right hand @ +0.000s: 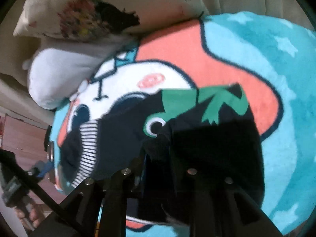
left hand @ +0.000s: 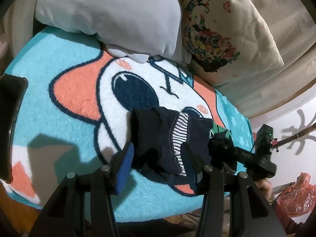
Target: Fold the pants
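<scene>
surface: sofa seat covered by a teal cartoon rug [left hand: 65,63], with a white pillow [left hand: 106,13] and a floral cushion [left hand: 223,33] propped behind it.
landmark: the rug's big dark cartoon eye [left hand: 136,90]; places below are given from it.
pants: small dark pants [left hand: 169,138] with a striped pocket edge and a green frog print, lying on the rug just in front of the eye and partly over it in the right wrist view.
long axis: runs sideways across the left wrist view, dark waistband end toward the left gripper, frog end toward the right gripper.
left gripper [left hand: 158,164]: spread wide, blue pads [left hand: 126,162] straddling the waistband end; touching or just above the cloth, i cannot tell which, and nothing pinched.
right gripper [right hand: 156,158]: closed tight on a dark fold of the pants beside the frog's eye; the view is blurred.
nearer hand: judged, the right one has the frog end, so the left is nearer the free waistband end.
coming move: likely turns on carrying one end along that axis onto the other.
</scene>
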A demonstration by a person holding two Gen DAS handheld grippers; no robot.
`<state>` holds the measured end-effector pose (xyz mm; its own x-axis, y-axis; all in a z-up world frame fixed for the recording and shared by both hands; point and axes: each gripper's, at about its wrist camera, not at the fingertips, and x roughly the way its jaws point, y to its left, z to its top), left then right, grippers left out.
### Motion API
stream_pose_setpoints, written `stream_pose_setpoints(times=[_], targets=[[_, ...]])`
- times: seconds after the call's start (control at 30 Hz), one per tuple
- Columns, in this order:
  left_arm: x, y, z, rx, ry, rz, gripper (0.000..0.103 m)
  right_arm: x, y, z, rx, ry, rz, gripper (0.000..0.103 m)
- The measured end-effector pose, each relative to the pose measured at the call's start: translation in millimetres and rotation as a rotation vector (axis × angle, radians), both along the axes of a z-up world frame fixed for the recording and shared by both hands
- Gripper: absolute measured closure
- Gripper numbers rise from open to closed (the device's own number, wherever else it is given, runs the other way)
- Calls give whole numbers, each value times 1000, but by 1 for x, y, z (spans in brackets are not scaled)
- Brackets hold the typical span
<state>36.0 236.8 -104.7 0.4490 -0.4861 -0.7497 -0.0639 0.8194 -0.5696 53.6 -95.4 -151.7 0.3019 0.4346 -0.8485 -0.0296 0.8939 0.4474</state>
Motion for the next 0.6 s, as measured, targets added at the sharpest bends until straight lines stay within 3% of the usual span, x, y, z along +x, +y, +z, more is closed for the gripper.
stream_pose_setpoints(times=[0.17, 0.33, 0.6], targets=[[-3, 10, -1, 1, 3, 26, 54, -7, -3, 29, -25, -66, -3, 68], [-5, 21, -4, 2, 11, 64, 51, -19, 3, 64, -38, -157, -13, 68], [-9, 25, -7, 90, 34, 79, 51, -12, 41, 15, -68, -15, 71, 66]])
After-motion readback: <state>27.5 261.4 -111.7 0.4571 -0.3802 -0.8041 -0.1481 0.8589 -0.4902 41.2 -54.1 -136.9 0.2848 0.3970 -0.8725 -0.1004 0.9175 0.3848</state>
